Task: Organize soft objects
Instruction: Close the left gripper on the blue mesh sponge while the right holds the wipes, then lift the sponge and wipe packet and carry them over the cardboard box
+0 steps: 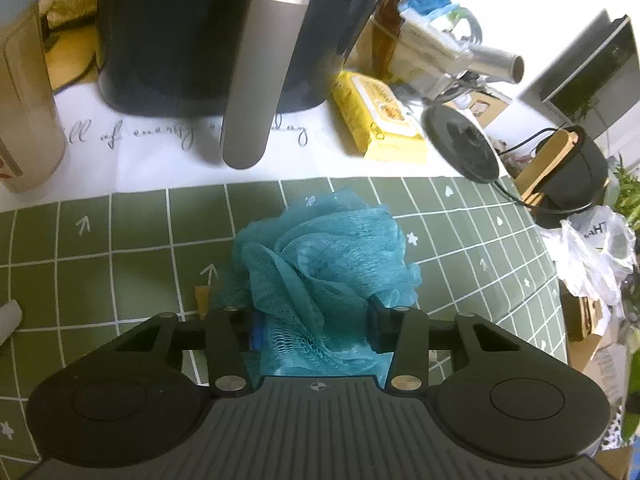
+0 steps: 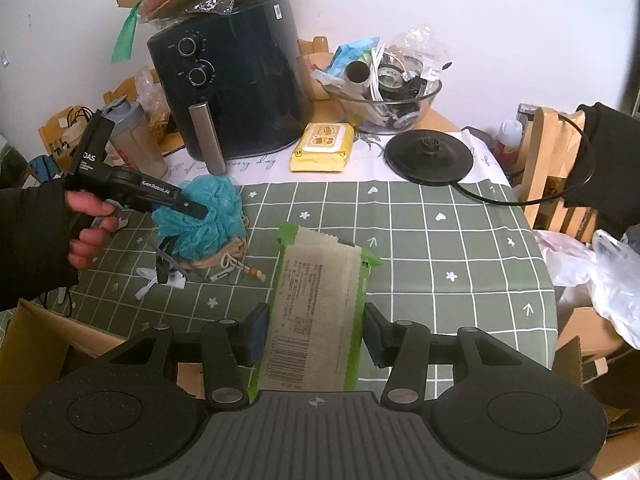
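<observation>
A teal mesh bath pouf point(image 1: 320, 252) rests on the green checked tablecloth point(image 1: 120, 240). My left gripper point(image 1: 316, 330) is shut on its near side, and both pads sink into the mesh. The right wrist view shows the same pouf point(image 2: 208, 216) with the left gripper point(image 2: 196, 210) at it, held by a person's hand point(image 2: 86, 220). My right gripper point(image 2: 316, 336) is shut on a long green pack of wipes point(image 2: 320, 292), which it holds lengthwise above the table's near edge.
A black air fryer point(image 2: 236, 76) stands at the back, with a yellow wipes pack point(image 2: 322, 148), a kettle base point(image 2: 428, 156) and a glass bowl of clutter point(image 2: 384, 96) beside it. A drawstring pouch point(image 2: 216, 258) and white clips point(image 2: 160, 278) lie by the pouf. An open cardboard box point(image 2: 36, 332) sits at lower left.
</observation>
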### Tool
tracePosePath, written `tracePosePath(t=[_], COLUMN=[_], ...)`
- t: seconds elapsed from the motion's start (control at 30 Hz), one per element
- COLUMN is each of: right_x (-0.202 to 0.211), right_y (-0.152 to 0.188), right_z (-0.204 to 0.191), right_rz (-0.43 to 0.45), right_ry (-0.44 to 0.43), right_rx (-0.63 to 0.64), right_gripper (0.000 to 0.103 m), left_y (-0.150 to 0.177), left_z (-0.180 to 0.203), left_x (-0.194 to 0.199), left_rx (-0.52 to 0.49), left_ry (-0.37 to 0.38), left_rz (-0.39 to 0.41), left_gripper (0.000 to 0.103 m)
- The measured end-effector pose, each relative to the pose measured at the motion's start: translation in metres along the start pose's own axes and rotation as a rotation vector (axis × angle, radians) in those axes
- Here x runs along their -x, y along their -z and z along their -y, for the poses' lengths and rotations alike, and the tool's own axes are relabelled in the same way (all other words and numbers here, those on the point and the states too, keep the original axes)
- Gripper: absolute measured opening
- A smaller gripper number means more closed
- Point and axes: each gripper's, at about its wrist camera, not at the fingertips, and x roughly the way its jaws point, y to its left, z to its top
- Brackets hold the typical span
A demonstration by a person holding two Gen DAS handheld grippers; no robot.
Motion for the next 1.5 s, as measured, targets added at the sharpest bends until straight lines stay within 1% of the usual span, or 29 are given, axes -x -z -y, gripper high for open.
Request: tracePosePath(t=[0.13, 0.27, 0.37, 0.47, 0.57, 0.8, 0.93, 1.07, 1.27, 1.5], right_x=[0.004, 0.007, 0.009, 0.013, 0.017, 0.023, 0.029, 0.038, 0.050, 0.059], right_y=[-0.001, -0.001, -0.001, -0.003, -0.005, -0.006, -0.004, -0.002, 0.003, 0.010], right_z=[-0.001, -0.002, 0.000, 0.000, -0.002, -0.006, -0.011, -0.017, -0.028, -0.036], right_rz=[0.015, 0.026, 0.033, 0.043, 0.049, 0.043, 0.040, 0.046, 0.051, 0.055], right_ry=[-0.001, -0.005, -0.005, -0.011, -0.028, -0.058, -0.077, -0.113, -0.149, -0.195], right_rx=[0.001, 0.001, 0.009, 0.012, 0.017, 0.002, 0.009, 0.022, 0.059, 0.078], right_gripper=[0.052, 0.052, 0.052, 0.052, 0.052, 0.052, 0.052, 0.052, 0.052, 0.052], left_y=[0.002, 0.001, 0.000, -0.002, -0.001, 0.011, 0.020, 0.029, 0.047, 0.078], left_z=[0.003, 0.009, 0.016, 0.020, 0.024, 0.038, 0.049, 0.058, 0.074, 0.095], left_x=[0.013, 0.034, 0.051, 0.064, 0.079, 0.119, 0.144, 0.166, 0.196, 0.225], left_rx=[-0.003, -0.018, -0.044, -0.040, -0.039, -0.067, -0.091, -0.091, -0.084, -0.080], left_ry=[0.014, 0.020, 0.006, 0.000, -0.027, -0.063, -0.103, -0.119, -0.112, -0.085], left_rz=[0.035, 0.095, 0.146, 0.188, 0.225, 0.293, 0.314, 0.319, 0.341, 0.357], left_gripper=[0.039, 0.038, 0.038, 0.038, 0.038, 0.038, 0.038, 0.038, 0.038, 0.038])
